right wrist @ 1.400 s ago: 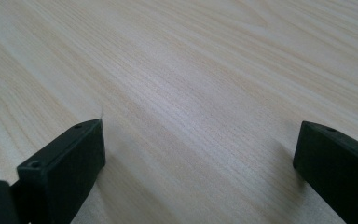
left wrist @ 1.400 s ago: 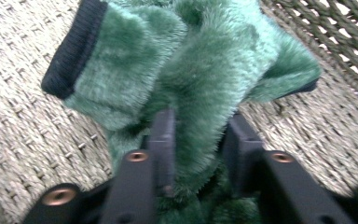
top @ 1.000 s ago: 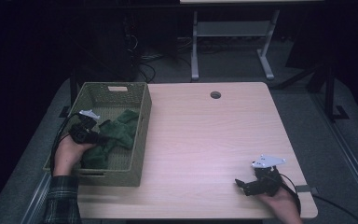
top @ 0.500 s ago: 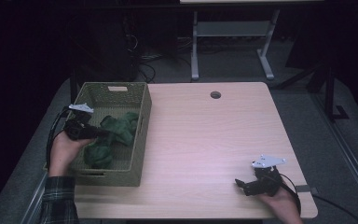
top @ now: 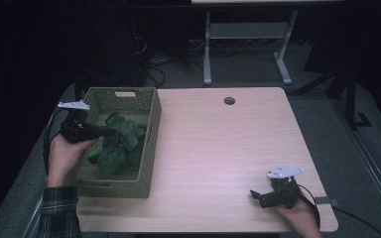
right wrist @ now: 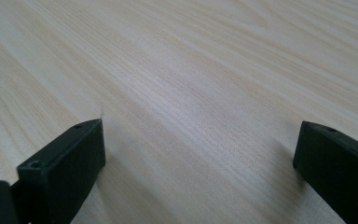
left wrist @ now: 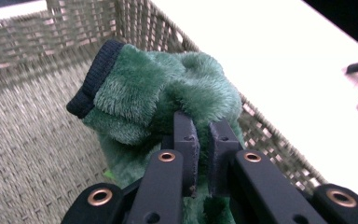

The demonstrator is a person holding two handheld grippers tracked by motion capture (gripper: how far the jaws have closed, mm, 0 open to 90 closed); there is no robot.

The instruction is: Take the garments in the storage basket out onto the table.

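A green fleecy garment [top: 121, 144] with a dark ribbed cuff lies bunched in the woven basket [top: 152, 130] at the table's left. My left gripper [top: 110, 131] reaches in over the basket's left wall and is shut on a fold of it. In the left gripper view the jaws [left wrist: 200, 126] pinch the green pile [left wrist: 168, 84], which hangs lifted above the basket floor [left wrist: 23, 158]. My right gripper [top: 256, 195] rests low on the table near the front right corner. Its jaws [right wrist: 200, 130] stand wide open with only bare wood between them.
The light wooden table [top: 228, 144] has a round cable hole [top: 229, 100] near its far edge. Beyond the table stand a metal desk frame [top: 243, 44] and cables on a dark floor. The basket's right wall separates the garment from the tabletop.
My left hand has risen and drawn back toward the basket's left wall, pulling part of the green garment up with it. The right hand has stayed still.
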